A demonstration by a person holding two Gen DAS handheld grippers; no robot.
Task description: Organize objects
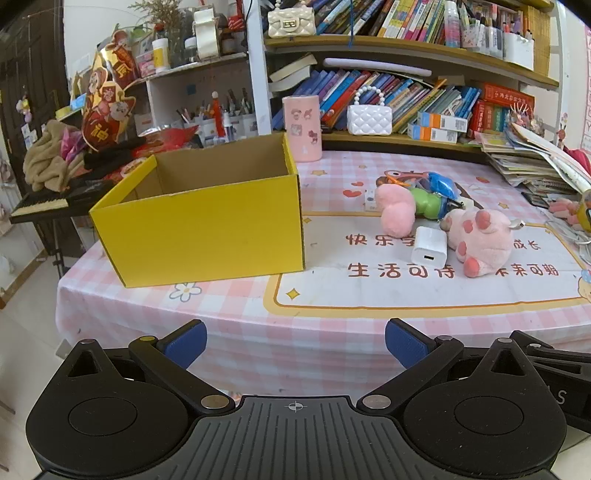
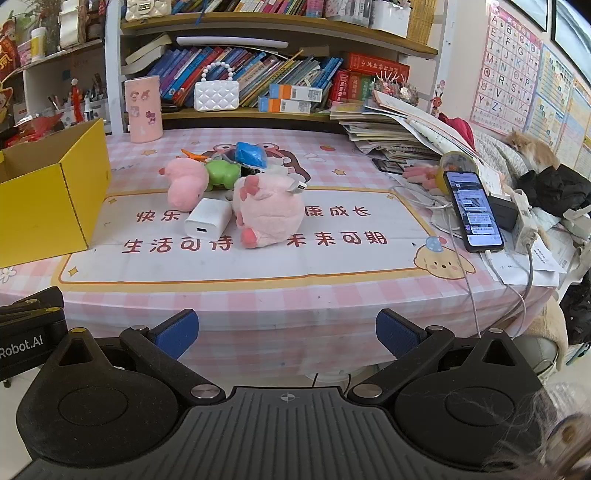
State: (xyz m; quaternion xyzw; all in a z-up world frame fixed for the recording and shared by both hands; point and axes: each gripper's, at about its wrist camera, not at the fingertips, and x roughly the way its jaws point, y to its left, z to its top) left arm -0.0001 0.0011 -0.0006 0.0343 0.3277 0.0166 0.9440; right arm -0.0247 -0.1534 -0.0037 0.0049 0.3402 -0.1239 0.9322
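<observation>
Bright, even indoor light, soft shadows, sharp focus, strong fisheye bending and dark corners.

On the bench: one yellow box [image 1: 207,225], two pink plush toys [image 2: 267,212] [image 2: 184,186], one white charger [image 2: 208,218], one green toy [image 2: 223,173], one blue packet [image 2: 250,154], one pink cylinder [image 2: 143,109], one phone [image 2: 472,210]. Two white handbags [image 1: 369,117] [image 1: 291,20] sit on shelves.

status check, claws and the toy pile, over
Left claw and right claw open, empty, short of the table. Toy pile untouched beside yellow box. Path clear.
</observation>
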